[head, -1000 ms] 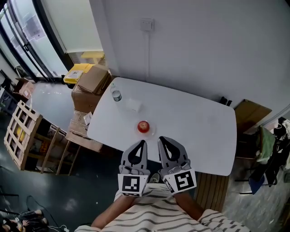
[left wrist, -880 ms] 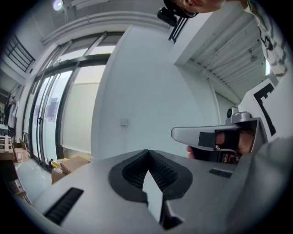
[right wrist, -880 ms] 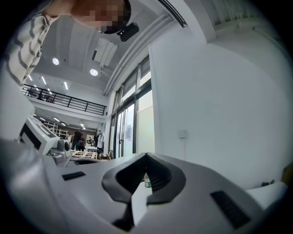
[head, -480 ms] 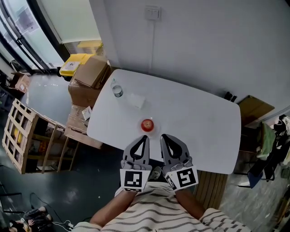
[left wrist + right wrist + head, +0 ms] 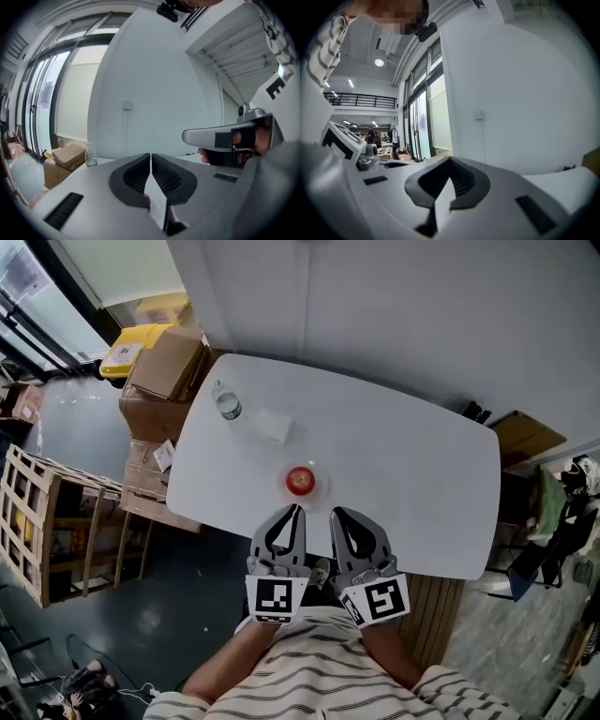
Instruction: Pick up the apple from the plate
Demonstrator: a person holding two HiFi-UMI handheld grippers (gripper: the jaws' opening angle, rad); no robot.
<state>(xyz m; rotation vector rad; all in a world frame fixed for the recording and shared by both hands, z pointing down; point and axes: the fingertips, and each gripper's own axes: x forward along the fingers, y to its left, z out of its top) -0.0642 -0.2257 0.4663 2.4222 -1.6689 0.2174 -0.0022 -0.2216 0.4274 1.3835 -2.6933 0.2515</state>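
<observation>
A red apple sits on a small pale plate near the front edge of the white table. In the head view my left gripper and right gripper hang side by side just short of that edge. Both point at the apple and both are shut and empty. In the left gripper view the jaws meet at the tips. Only a red sliver of the apple shows below them, and the right gripper juts in from the right. The right gripper view shows its own jaws closed.
A water bottle and a small clear box stand at the table's far left. Cardboard boxes, a yellow bin and wooden crates fill the floor to the left. A grey wall runs behind the table.
The head view has shifted, so the table sits higher in the picture. Both grippers have edged slightly nearer the apple, still side by side and shut.
</observation>
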